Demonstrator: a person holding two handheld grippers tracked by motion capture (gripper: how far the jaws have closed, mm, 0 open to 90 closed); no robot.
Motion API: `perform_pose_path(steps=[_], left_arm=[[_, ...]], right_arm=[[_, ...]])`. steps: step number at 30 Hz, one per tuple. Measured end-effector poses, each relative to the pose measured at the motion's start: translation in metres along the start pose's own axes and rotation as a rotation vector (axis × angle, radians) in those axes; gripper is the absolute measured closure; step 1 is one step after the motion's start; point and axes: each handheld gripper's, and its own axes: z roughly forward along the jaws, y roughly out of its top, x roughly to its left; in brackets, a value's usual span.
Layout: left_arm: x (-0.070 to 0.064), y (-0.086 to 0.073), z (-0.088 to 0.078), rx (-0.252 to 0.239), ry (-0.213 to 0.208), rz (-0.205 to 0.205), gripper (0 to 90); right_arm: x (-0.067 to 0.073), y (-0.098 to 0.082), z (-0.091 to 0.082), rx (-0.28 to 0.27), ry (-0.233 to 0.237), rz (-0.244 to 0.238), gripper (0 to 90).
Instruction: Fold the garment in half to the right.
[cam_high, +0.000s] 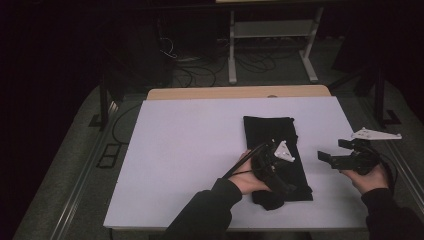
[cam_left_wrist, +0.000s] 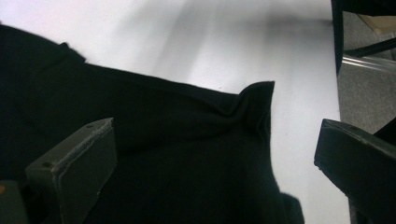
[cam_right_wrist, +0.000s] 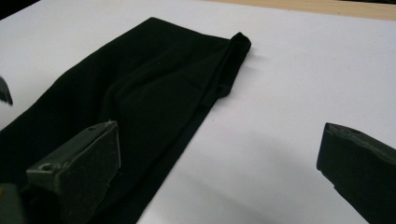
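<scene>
Two open tongs beside cloth edge.

The tabletop lies bare across its left half and far edge, giving free passage. A folded black cloth occupies the right-centre, flat and low, with open surface to its right.

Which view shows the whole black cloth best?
The high view: the black cloth lies folded in a long strip on the white table, its outline nearly complete. The right gripper view shows its far end; the left gripper view shows one raised corner.
</scene>
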Motion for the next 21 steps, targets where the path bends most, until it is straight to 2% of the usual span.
perform_pose_path(steps=[13, 16, 21], left_arm=[[0.011, -0.019, -0.021, -0.023, 0.032, -0.023, 0.0], [0.014, -0.025, -0.026, -0.032, 0.042, -0.044, 0.0], [0.019, -0.034, -0.036, -0.038, 0.058, -0.056, 0.0]], right_arm=[[0.008, -0.006, -0.001, 0.011, 0.017, -0.015, 0.0], [0.009, -0.007, -0.002, 0.013, 0.019, -0.009, 0.0], [0.010, -0.008, -0.002, 0.013, 0.018, -0.014, 0.0]])
